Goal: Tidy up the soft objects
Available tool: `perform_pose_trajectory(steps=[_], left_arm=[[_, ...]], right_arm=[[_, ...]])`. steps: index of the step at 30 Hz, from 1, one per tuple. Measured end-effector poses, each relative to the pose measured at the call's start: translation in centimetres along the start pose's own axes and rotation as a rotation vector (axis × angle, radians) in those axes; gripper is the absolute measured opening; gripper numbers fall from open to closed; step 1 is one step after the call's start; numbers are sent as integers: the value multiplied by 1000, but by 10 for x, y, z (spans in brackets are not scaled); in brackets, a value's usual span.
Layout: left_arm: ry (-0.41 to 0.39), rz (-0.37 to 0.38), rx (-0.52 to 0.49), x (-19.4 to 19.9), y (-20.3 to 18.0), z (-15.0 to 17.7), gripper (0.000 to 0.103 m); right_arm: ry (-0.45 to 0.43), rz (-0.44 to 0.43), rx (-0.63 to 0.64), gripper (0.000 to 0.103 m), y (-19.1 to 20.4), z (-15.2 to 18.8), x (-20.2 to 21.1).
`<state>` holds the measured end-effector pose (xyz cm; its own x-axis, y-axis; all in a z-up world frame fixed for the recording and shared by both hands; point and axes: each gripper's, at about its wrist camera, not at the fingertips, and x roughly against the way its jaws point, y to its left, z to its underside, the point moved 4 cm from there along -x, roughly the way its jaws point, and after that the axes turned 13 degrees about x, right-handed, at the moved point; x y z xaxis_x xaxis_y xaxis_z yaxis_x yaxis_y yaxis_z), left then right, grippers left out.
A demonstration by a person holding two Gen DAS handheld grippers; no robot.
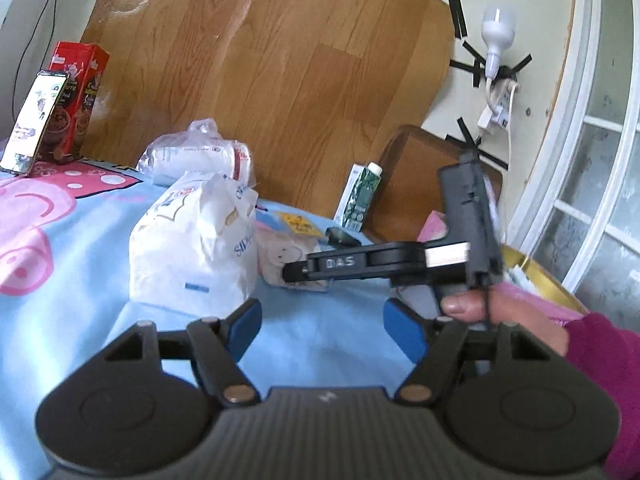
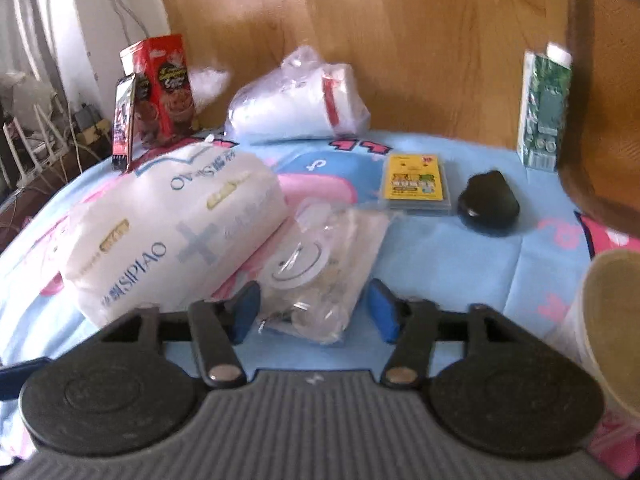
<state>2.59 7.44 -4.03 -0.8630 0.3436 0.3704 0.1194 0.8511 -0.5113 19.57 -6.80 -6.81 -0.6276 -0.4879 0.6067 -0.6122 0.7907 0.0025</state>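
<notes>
A white SIPIAO tissue pack (image 2: 176,224) lies on the blue cartoon blanket (image 2: 460,264); it also shows in the left wrist view (image 1: 192,240). A clear plastic-wrapped soft item (image 2: 320,264) lies right of it, between the spread blue pads of my right gripper (image 2: 314,310), which is open around its near end. A bagged white roll (image 2: 300,104) lies at the back; it also shows in the left wrist view (image 1: 196,156). My left gripper (image 1: 322,330) is open and empty above the blanket. The right gripper's body (image 1: 400,264) reaches in from the right toward the wrapped item (image 1: 288,256).
A red snack box (image 2: 164,92) and a propped phone (image 2: 124,124) stand at the back left. A green carton (image 2: 544,108), a yellow card pack (image 2: 416,182) and a black object (image 2: 488,204) are at the back right. A gold-lined container (image 2: 612,320) is at the right.
</notes>
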Motion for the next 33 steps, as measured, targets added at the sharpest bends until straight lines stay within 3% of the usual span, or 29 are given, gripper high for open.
perform_pose_trajectory(steps=[8,16,23,26,33], left_arm=[[109,-4,-7,-21,-10,7,69],[340,72,-16,-56,-43,29,72],[489,141,16,-78,-74,44,72],[459,82,-51,-81,-87,48,62],[431,152,-79,-84,-124,24,60]], right_arm=[[-13,-28,23,50,1,48,64],[-57,29,-11,51,6,118,145],[-117,46,-62,51,10,137,158],[-134,40,-77,51,8,137,157],[-215,81,-109,51,-8,136,180]])
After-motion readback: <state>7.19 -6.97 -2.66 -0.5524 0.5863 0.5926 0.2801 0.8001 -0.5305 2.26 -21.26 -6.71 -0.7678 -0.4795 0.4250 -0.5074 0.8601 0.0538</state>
